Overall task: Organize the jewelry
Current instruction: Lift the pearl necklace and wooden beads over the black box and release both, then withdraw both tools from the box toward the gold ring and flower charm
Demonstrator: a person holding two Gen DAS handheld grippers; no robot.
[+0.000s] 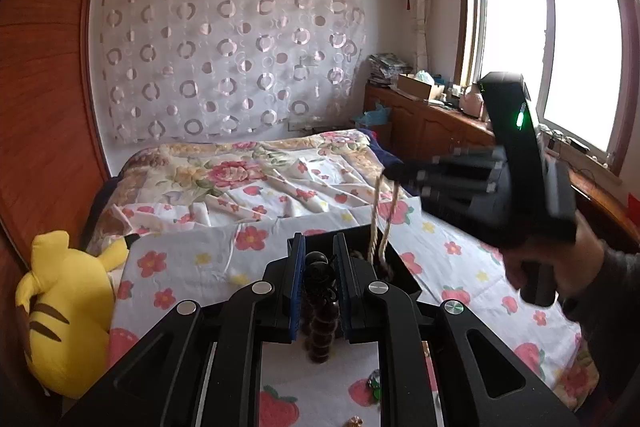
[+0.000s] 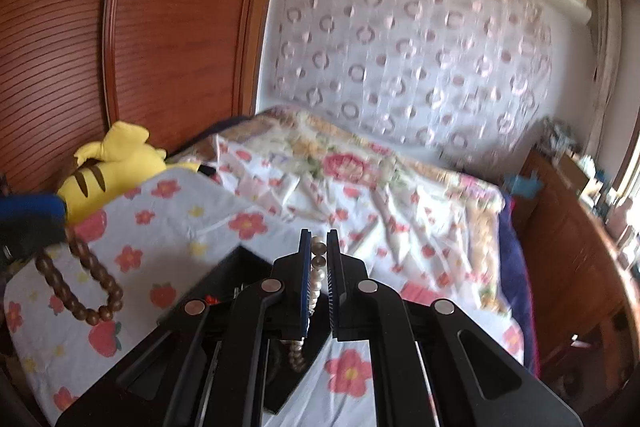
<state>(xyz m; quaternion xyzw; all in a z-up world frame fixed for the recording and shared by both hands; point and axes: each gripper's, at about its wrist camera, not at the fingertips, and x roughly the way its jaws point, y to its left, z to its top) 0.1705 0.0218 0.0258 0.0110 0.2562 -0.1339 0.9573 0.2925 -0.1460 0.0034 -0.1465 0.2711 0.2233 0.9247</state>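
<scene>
Pearls (image 2: pixel 318 267) are dangling, clenched in the right gripper (image 2: pixel 319 259), over the box (image 2: pixel 224 279) for stowing; the left gripper (image 1: pixel 316 263) is grasping brown beads (image 1: pixel 320 331).

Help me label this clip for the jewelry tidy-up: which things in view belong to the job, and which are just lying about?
Part of the job:
- brown bead bracelet, gripped in the left gripper
- pearl strand, gripped in the right gripper
- black box

Just lying about:
- yellow plush toy
- floral bedsheet
- wooden cabinet
</scene>
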